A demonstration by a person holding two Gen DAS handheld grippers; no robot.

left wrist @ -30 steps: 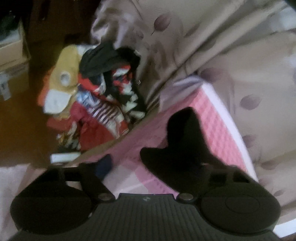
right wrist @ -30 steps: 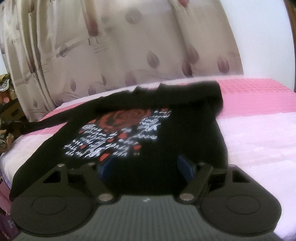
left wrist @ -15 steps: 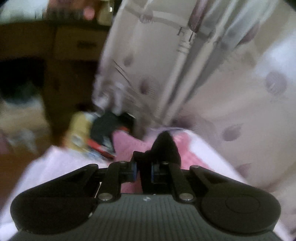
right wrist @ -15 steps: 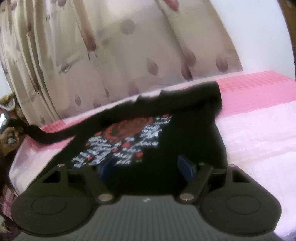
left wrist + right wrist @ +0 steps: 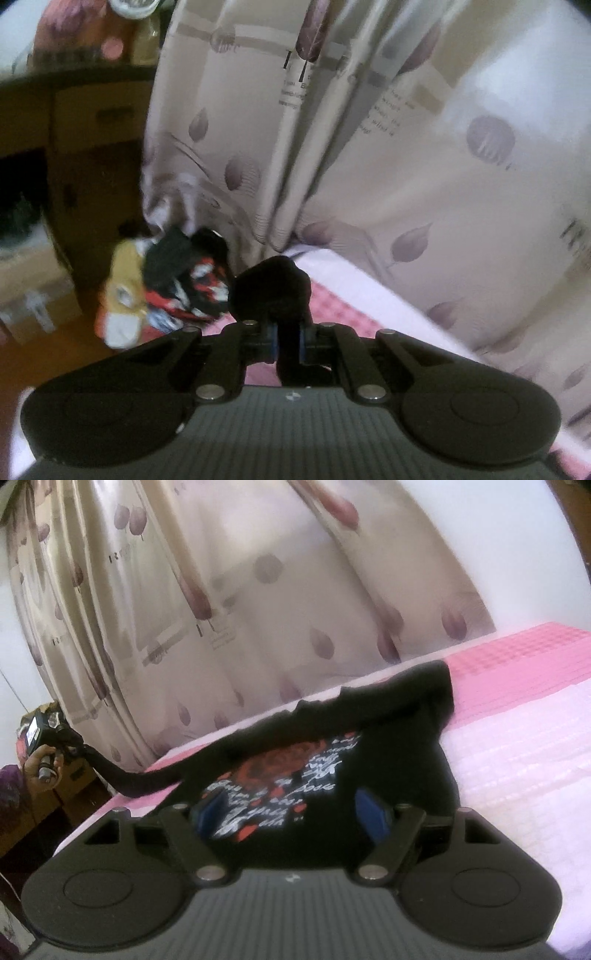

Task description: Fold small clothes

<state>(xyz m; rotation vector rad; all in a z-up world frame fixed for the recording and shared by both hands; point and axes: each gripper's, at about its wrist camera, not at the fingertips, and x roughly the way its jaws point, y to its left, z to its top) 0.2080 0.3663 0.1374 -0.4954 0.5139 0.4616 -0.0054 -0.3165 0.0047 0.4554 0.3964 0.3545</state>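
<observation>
Left tongs (image 5: pixel 287 341) pinching sleeve (image 5: pixel 147 781), lifted off bed's (image 5: pixel 517 760) left edge; right tongs (image 5: pixel 291 808) spread over shirt (image 5: pixel 332 753) lying mid-bed. Sleeve fold in hand; next, carrying cuff across the print.

The clothes heap (image 5: pixel 166 284) is blurred, and the black shirt's (image 5: pixel 388 760) hem is hidden.

The left gripper (image 5: pixel 288 338) is clamping its jaws tight on a bunch of black sleeve (image 5: pixel 271 288), pointing downward at a moderate angle. In the right wrist view the left gripper (image 5: pixel 75 751) is being held up at the far left by a hand (image 5: pixel 42 766). The right gripper (image 5: pixel 291 810) is holding its jaws wide apart, with its blue pads (image 5: pixel 371 812) gripping nothing.
</observation>
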